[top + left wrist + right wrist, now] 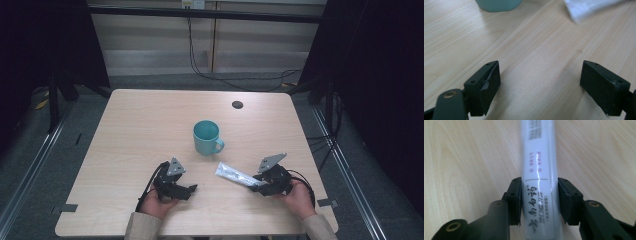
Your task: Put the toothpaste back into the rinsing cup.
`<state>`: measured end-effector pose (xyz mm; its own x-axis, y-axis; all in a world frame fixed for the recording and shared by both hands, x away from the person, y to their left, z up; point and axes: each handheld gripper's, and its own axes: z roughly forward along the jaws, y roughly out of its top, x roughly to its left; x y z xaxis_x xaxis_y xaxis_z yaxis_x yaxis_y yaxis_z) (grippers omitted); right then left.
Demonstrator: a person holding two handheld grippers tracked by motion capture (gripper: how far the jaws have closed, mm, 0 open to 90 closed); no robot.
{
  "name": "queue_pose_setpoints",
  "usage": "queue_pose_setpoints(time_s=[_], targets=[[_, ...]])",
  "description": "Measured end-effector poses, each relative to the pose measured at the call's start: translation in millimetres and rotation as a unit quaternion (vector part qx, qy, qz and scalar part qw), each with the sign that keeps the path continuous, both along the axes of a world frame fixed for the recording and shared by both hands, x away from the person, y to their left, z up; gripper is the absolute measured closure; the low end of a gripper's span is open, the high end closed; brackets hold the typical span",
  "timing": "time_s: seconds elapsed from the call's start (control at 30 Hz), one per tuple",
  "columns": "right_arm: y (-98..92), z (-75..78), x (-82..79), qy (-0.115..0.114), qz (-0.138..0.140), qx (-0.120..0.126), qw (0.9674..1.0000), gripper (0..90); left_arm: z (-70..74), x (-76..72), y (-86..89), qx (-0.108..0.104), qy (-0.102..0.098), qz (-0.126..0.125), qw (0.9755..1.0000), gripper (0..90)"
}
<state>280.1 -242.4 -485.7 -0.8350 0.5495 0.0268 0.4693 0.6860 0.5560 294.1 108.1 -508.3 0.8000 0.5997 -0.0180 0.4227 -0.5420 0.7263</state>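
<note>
The right gripper is closing on a white packet, its jaws standing against the packet's two long edges near one end, so the grasp is looking made or very nearly made. The packet is lying flat on the table in front of the person, just short of the cup, with its free end pointing toward the left gripper. That gripper is hovering low over bare wood with its jaws spread wide and nothing between them; the packet's end and the cup's base are sitting ahead of it. Judging by this, the pick-up is the only step under way: the packet is not yet lifted, and whatever is meant for it, possibly going into the upright cup, is remaining to be done.
</note>
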Motion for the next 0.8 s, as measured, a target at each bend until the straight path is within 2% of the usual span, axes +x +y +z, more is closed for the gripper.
queue_pose_setpoints(time_s=[0.07, 0.13, 0.27, 0.43, 0.77, 0.8], targets=[[1.4, 1.3, 1.4, 0.005, 0.002, -0.005, 1.0, 62.1, 0.0, 0.0, 0.0, 0.0, 0.0, 0.0, 1.0, 16.1], [2.3, 3.0, 2.1, 0.013, -0.011, -0.012, 0.9998, 69.1, 0.0, 0.0, 0.0, 0.0, 0.0, 0.0, 1.0, 16.2], [-1.0, 3.8, 4.6, 0.038, -0.027, 0.005, 0.9989, 72.8, 0.0, 0.0, 0.0, 0.0, 0.0, 0.0, 1.0, 16.1], [1.6, 5.4, 1.5, 0.019, -0.029, -0.004, 0.9994, 74.7, 0.0, 0.1, 0.0, 0.0, 0.0, 0.0, 1.0, 16.1], [2.8, 14.6, 0.4, 0.011, -0.028, 0.018, 0.9994, 75.1, 0.1, 0.1, 0.0, 0.0, 0.0, 0.0, 1.0, 16.2], [3.8, 18.4, 0.3, 0.0, -0.023, 0.015, 0.9996, 75.1, 0.0, 0.2, 0.0, 0.0, 0.0, -0.001, 1.0, 16.2]])
